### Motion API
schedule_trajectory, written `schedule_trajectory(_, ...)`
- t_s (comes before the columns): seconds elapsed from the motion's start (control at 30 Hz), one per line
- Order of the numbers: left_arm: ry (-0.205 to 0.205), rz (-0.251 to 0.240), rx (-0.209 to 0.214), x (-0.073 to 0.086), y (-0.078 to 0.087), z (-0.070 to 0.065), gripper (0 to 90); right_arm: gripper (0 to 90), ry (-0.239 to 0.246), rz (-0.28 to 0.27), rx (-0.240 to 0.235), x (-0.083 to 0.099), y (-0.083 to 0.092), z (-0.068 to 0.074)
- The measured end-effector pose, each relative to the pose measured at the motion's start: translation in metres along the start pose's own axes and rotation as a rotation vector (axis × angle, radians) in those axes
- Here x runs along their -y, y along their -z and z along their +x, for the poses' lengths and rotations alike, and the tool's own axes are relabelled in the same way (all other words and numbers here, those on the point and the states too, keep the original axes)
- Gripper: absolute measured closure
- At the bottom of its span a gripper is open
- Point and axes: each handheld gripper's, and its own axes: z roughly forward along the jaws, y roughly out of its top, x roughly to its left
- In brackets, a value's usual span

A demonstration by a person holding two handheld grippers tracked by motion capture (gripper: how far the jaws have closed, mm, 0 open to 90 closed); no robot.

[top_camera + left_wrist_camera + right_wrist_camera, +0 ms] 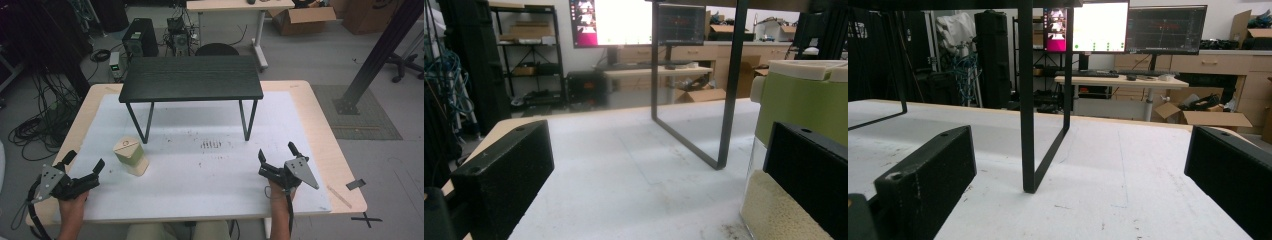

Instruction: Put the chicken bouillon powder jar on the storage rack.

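The green-lidded clear plastic container of pale grains [131, 156] stands on the white-covered worktop [200, 190], left of centre. The left hand-held gripper [84, 170] rests released just beside it. The right hand-held gripper [276, 156] is released too, well apart.

Table [320, 125] w/ white mat [210, 170]

Grey floor [310, 55] with tangled cables [40, 125], cardboard boxes [302, 19] and lit monitors [1100, 27] behind.
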Motion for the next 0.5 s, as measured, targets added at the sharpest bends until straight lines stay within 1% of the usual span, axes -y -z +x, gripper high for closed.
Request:
schedule_trajectory(0.07, -0.002, -0.003, -0.010, 0.0000, 0.0003, -0.0006, 0.2, 0.0, 0.000, 0.001, 0.000, -0.0001, -0.0001, 0.0001)
schedule_trajectory(0.2, 0.002, -0.023, -0.045, 0.0002, 0.0018, -0.0016, 0.2, 0.0, 0.000, 0.000, 0.000, 0.0000, -0.0001, 0.0001)
schedule_trajectory(0.23, 0.004, -0.025, -0.047, -0.0001, 0.0019, -0.0018, 0.2, 0.0, 0.000, 0.000, 0.000, -0.0001, -0.0001, 0.0001)
schedule_trajectory(0.33, 0.006, -0.016, -0.030, -0.0028, 0.0023, -0.0025, 0.2, 0.0, 0.001, 0.002, 0.000, -0.0001, -0.0002, 0.0002)
schedule_trajectory(0.5, 0.037, -0.022, 0.012, -0.0085, 0.0029, -0.0078, 0.2, 0.0, 0.001, 0.004, 0.000, -0.0001, -0.0003, 0.0002)
